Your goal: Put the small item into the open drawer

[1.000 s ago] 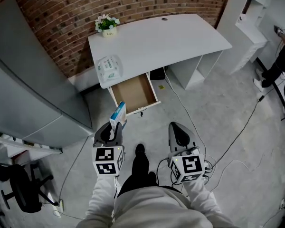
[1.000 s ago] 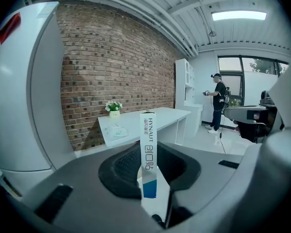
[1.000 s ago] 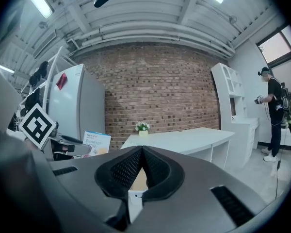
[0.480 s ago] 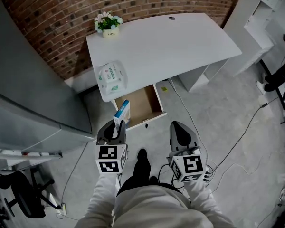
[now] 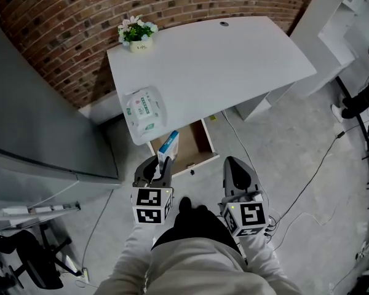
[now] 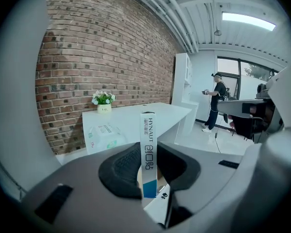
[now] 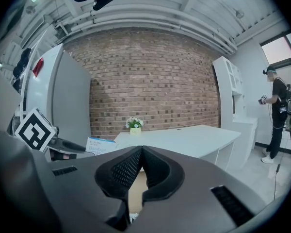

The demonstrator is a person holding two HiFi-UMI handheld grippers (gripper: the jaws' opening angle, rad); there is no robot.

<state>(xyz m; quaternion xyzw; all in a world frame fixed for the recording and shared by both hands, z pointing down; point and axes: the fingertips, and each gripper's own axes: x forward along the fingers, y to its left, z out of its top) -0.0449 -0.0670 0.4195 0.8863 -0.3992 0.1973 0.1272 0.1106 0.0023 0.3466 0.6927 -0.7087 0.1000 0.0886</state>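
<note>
Though mostly white, the slim box ends blue.

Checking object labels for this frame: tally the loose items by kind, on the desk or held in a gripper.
potted plant: 1
wipes pack: 1
small box, clamped in the left gripper: 1
Total: 3
</note>
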